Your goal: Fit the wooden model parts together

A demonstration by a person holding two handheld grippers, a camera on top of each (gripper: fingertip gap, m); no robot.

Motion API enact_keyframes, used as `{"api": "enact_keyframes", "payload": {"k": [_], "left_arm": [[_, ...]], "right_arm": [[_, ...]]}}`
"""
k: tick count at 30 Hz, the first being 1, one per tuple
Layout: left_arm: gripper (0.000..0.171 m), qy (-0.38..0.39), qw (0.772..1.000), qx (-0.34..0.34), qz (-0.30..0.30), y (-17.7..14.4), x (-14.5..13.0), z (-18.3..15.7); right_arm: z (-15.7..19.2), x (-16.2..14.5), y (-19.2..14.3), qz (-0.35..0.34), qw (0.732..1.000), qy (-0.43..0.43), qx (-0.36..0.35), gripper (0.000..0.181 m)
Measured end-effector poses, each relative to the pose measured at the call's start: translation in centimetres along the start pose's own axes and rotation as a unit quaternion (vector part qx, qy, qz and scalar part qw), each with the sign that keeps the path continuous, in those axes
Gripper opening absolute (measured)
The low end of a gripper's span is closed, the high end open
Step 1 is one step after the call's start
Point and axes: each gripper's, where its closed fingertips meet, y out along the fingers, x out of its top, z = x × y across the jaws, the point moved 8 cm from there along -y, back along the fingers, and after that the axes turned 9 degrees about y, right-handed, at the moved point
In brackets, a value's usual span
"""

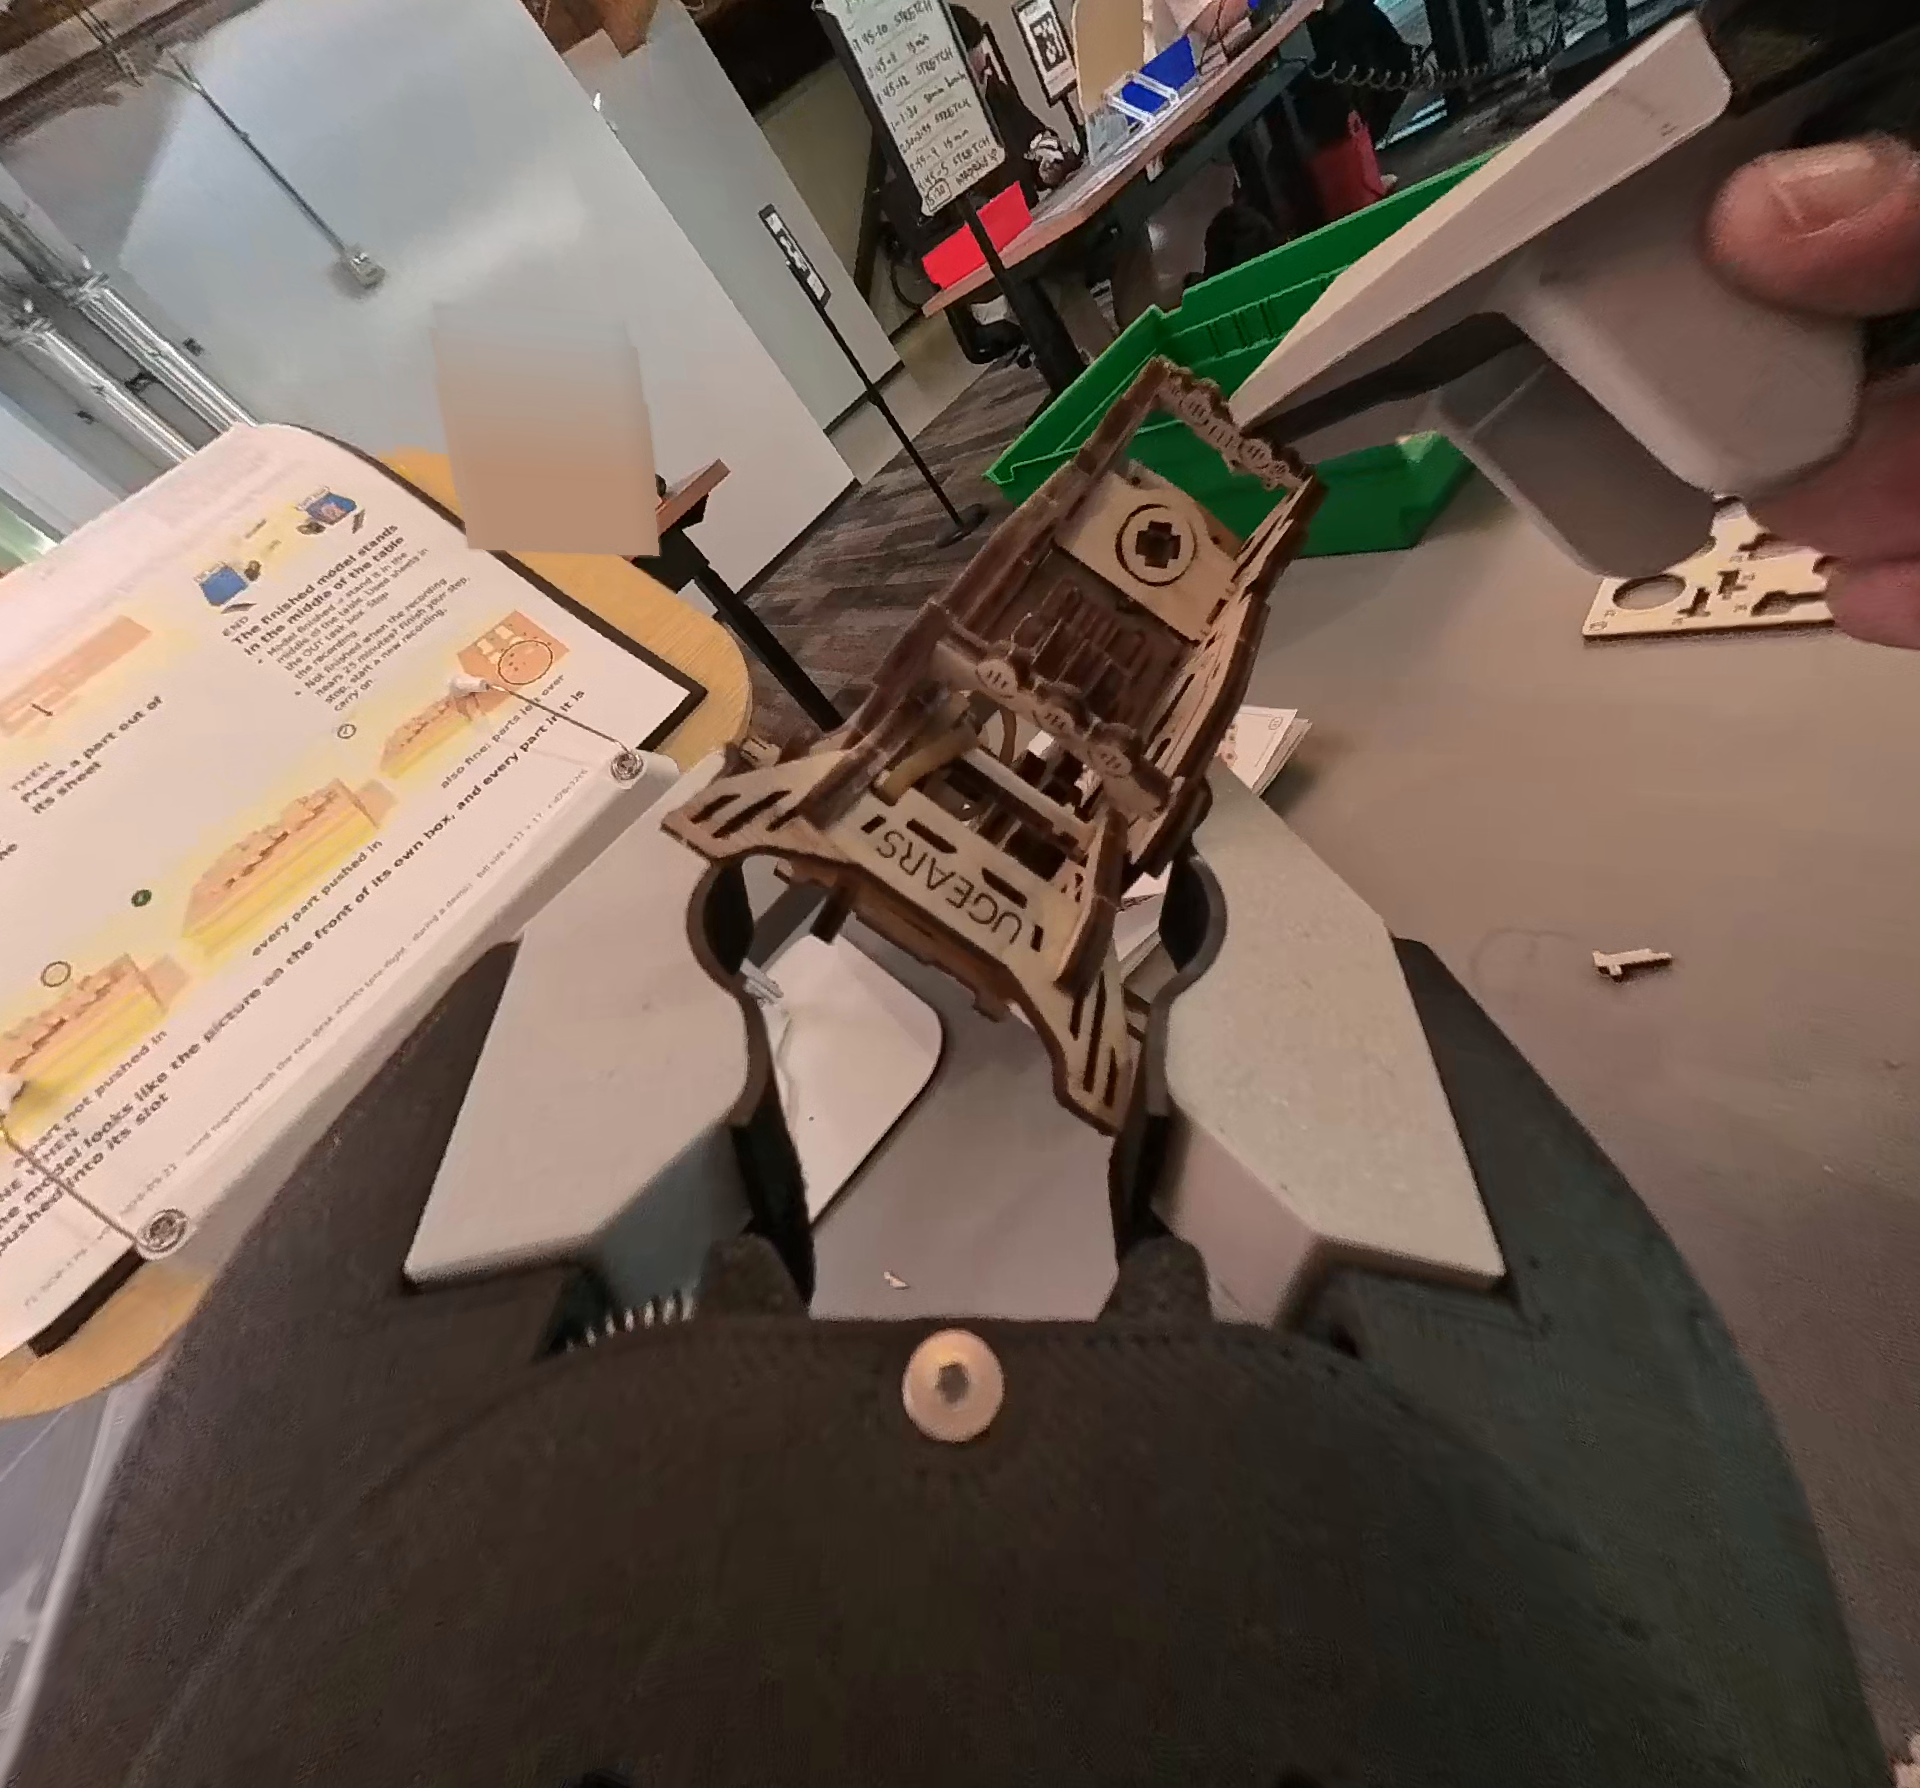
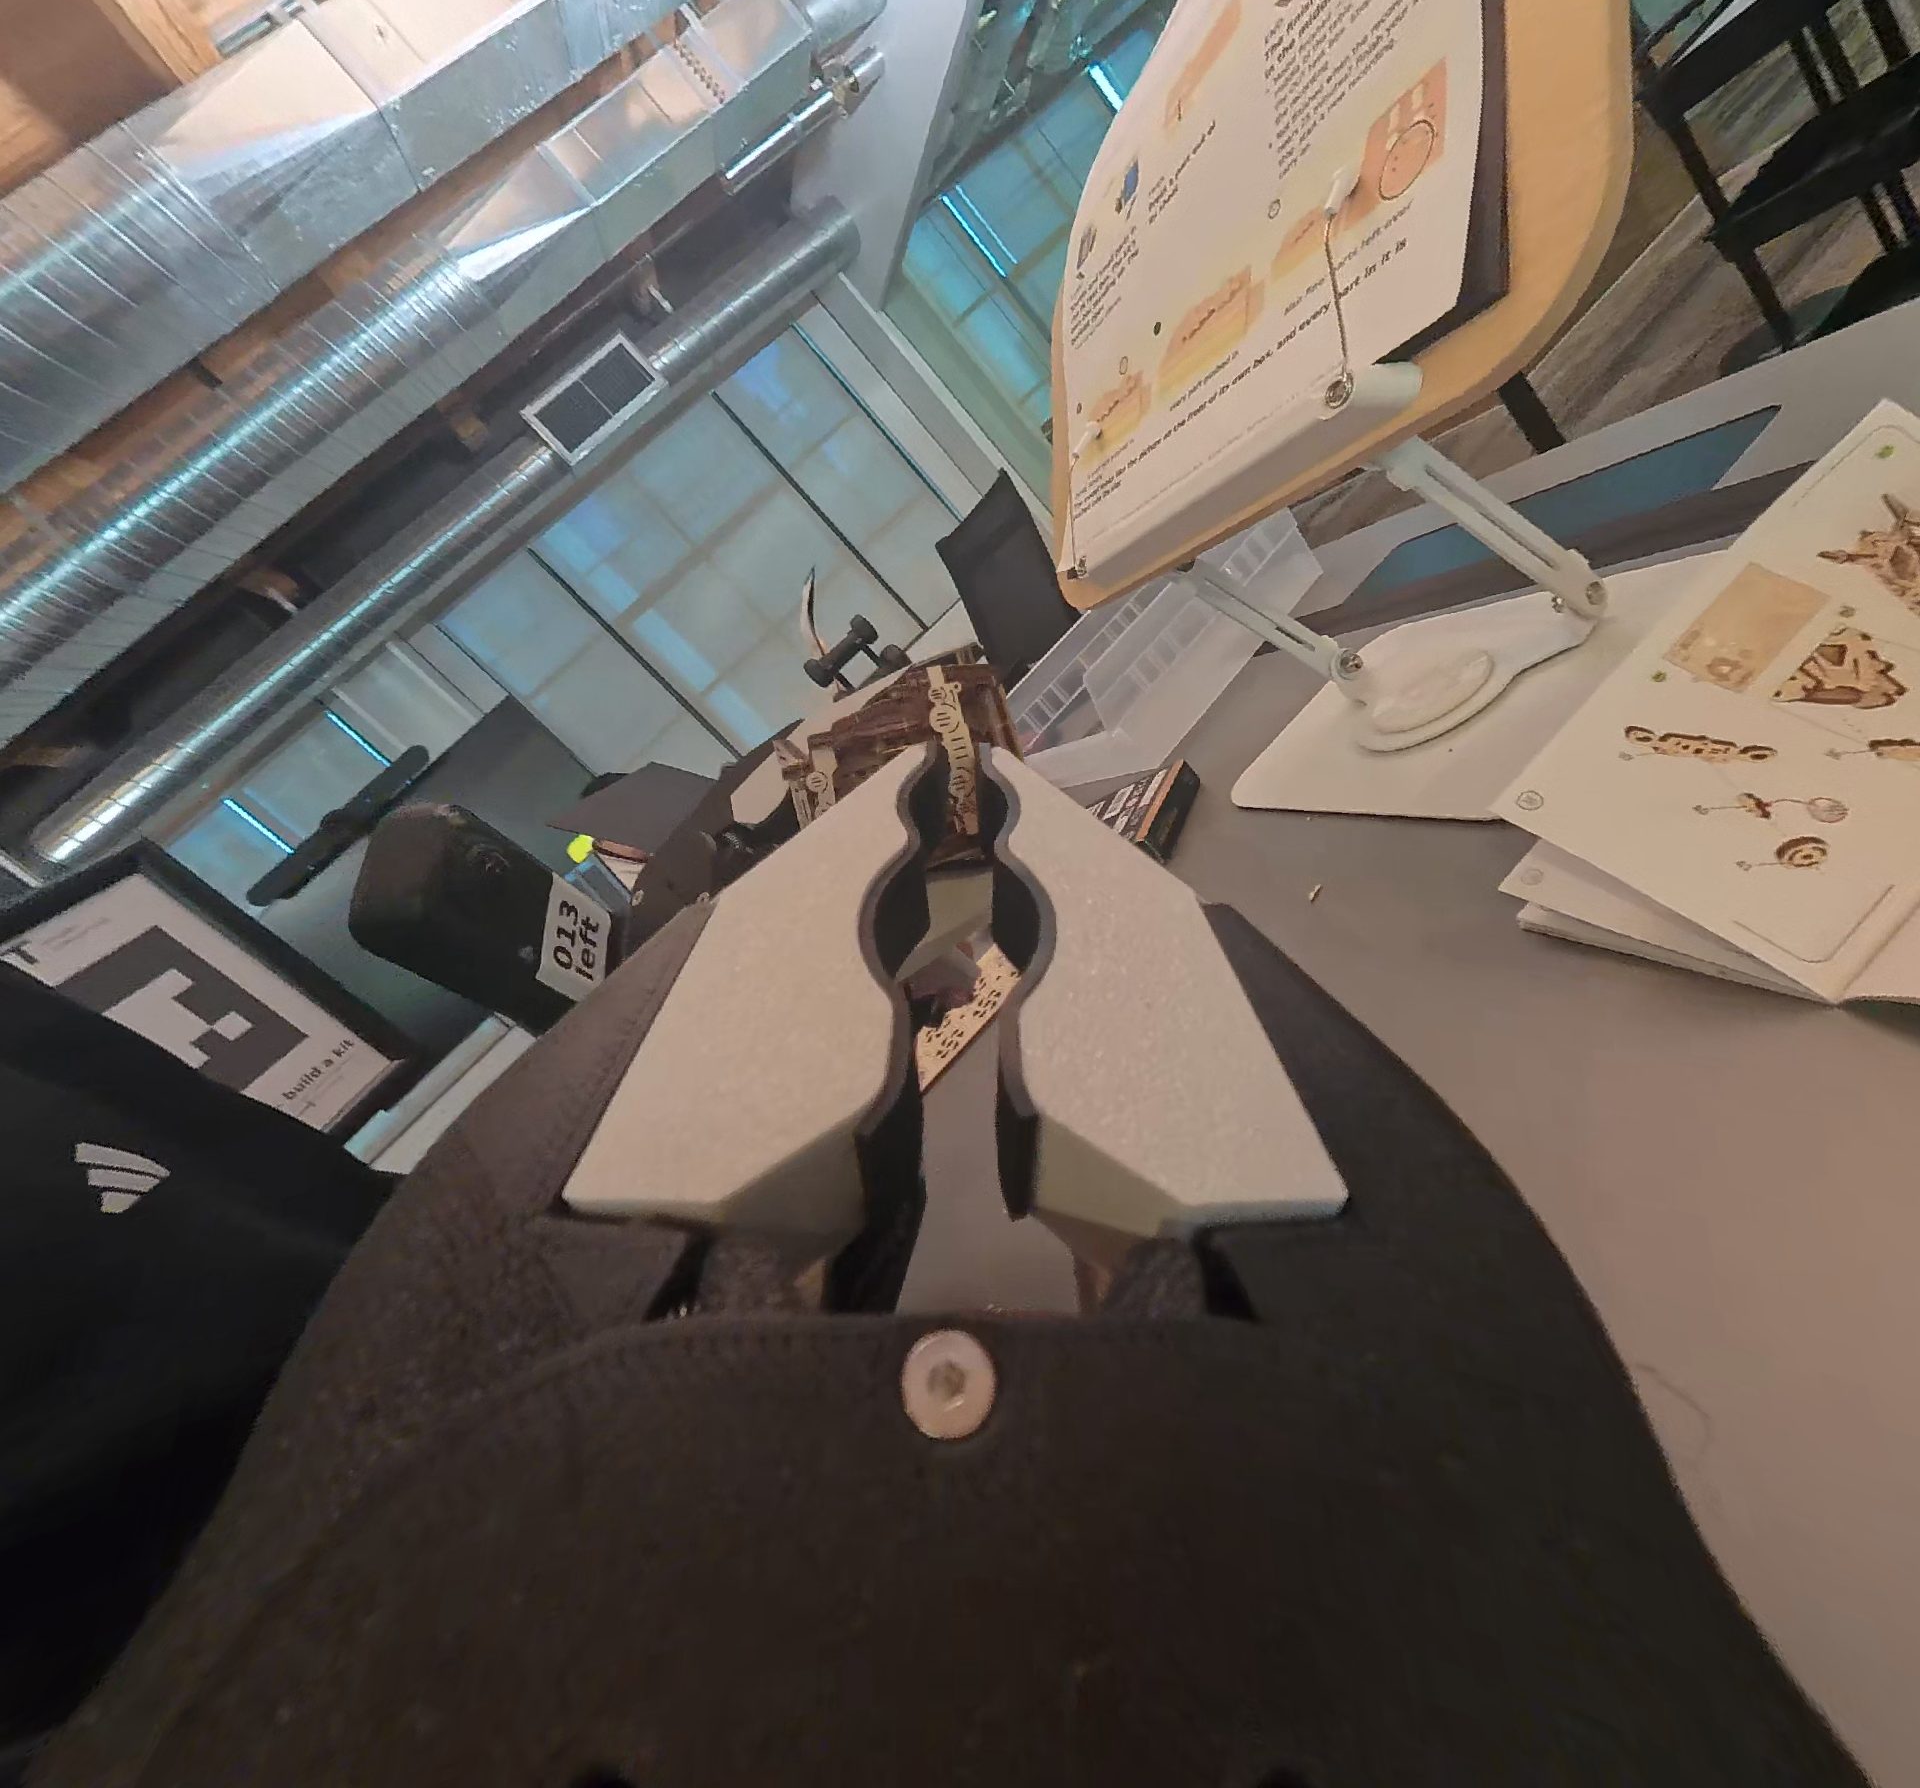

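The left gripper [image 1: 951,917] clamps the wooden model [image 1: 1023,730] between its two grey fingers [image 1: 582,1063], jaws set at a middling width, pressing on the model's flat slotted base plate, which is tilted so the frame rises toward 1 o'clock in the left wrist view. The model is held up above the grey table [image 1: 1558,855], not resting on it.

The right gripper [image 2: 971,772] has its jaws drawn narrow, the tips nearly meeting around a thin toothed edge at the model's [image 2: 935,710] upper end. In the left wrist view this gripper comes in from 2 o'clock, its pale finger tip touching the jagged top rail of the frame, with a person's hand [image 1: 1860,388] around its body at 3 o'clock.

At 9 o'clock in the left wrist view stands a tilted stand carrying an instruction sheet [image 1: 260,751]. A green bin [image 1: 1278,408] sits on the table at 1 o'clock behind the model, a punched-out wooden sheet [image 1: 1704,595] lies at 3 o'clock, and a small loose wooden piece [image 1: 1631,961] lies on the table toward 4 o'clock. In the right wrist view an open booklet [image 2: 1704,772] lies at 3 o'clock, just beside the stand's white base
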Motion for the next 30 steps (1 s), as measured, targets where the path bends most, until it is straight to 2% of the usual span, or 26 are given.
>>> {"api": "enact_keyframes", "payload": {"k": [5, 13, 20, 23, 28, 30], "left_arm": [[0.077, -0.019, 1.0, 0.003, 0.008, 0.2, -0.1, 0.1], [0.077, -0.014, 1.0, 0.005, 0.026, 0.4, 0.3, 0.1], [0.076, -0.013, 0.999, 0.006, 0.028, 0.3, 0.6, 0.3], [0.076, -0.036, 0.999, -0.008, 0.023, 0.4, 0.5, 0.2], [0.076, -0.123, 0.992, -0.037, -0.008, 0.5, 0.2, 0.3], [0.076, -0.13, 0.991, -0.038, -0.011, 0.6, 0.2, 0.2]], "right_arm": [[0.4, 0.3, 0.3, -0.002, 0.999, -0.039, -0.03, 0.003], [-0.2, 0.8, 0.2, 0.003, 1.0, 0.025, 0.01, 0.004], [-0.2, 0.9, 0.3, 0.003, 0.998, 0.047, 0.028, 0.004], [0.0, 0.9, 0.5, 0.013, 0.998, 0.048, 0.037, 0.005], [0.9, 1.3, 0.8, 0.02, 0.999, 0.023, 0.037, 0.001], [1.1, 1.4, 0.8, 0.023, 0.999, 0.016, 0.029, 0.001]]}}
